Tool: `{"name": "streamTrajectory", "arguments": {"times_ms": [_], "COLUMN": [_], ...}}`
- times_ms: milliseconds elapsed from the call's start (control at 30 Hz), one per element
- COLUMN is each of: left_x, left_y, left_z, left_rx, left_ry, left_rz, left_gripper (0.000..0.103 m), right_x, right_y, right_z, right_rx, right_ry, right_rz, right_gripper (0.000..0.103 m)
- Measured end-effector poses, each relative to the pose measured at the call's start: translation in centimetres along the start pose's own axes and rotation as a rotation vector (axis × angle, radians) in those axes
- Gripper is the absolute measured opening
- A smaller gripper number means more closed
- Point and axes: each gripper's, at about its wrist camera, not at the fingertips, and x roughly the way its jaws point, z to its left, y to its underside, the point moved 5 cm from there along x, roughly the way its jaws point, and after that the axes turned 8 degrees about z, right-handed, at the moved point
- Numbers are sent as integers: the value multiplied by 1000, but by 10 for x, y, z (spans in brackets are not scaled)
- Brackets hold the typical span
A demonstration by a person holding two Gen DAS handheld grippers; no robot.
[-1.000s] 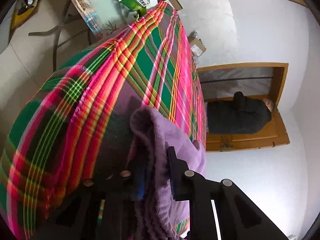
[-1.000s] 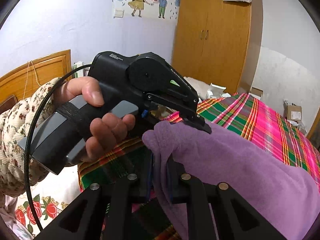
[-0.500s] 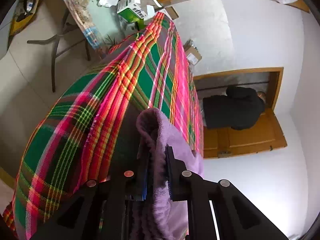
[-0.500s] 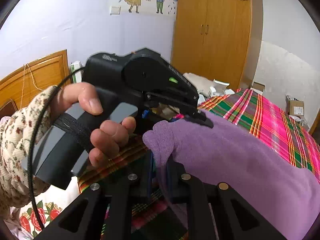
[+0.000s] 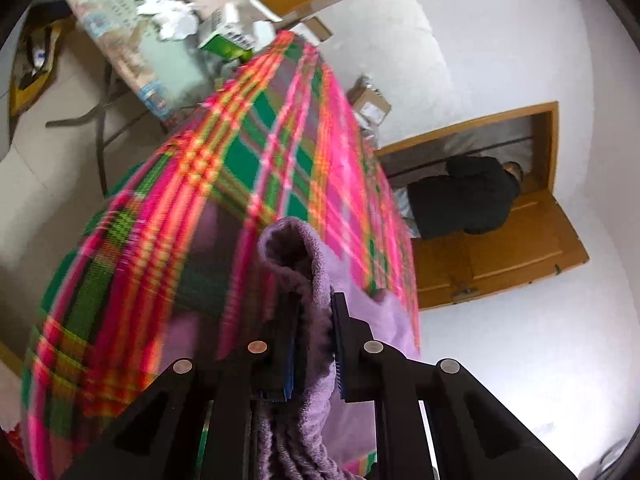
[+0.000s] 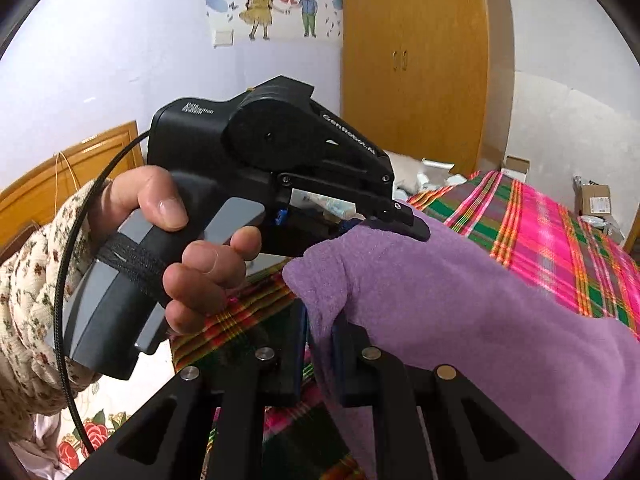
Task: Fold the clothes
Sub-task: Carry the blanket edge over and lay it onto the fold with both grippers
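Over the plaid bed point(image 6: 540, 232), both the left gripper point(image 5: 314, 344) and right gripper point(image 6: 320, 354) are clamped on the purple garment point(image 6: 460, 300), with a cluttered table point(image 5: 132, 52) past the bed's end, a wardrobe point(image 6: 416, 64) behind, and "GenRobot.AI" legible on the left gripper.

Even, soft daylight; left wrist view motion-blurred on the plaid bedspread point(image 5: 248, 184); fisheye edges curve and darken.

Purple garment point(image 6: 460, 312): soft napped fleece cloth | bedspread point(image 5: 224, 184): woven plaid cloth | left gripper point(image 5: 314, 344): matt black plastic, metal screws | wardrobe point(image 6: 416, 60): smooth varnished wood
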Motion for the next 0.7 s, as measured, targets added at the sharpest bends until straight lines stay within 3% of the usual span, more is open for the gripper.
{"name": "streamTrajectory", "arguments": {"times_ms": [367, 700], "left_x": [10, 42], "left_y": [29, 45], "left_z": [-75, -107], "left_rx": [121, 160], "left_ry": [44, 50], "left_rz": [31, 80], "left_gripper": [15, 15], "right_x": [-62, -102], "right_y": [14, 31], "right_z": [-25, -56], "right_rx": [60, 136], "right_ry": [47, 82], "right_rz": [-103, -148], "right_gripper": [12, 12]}}
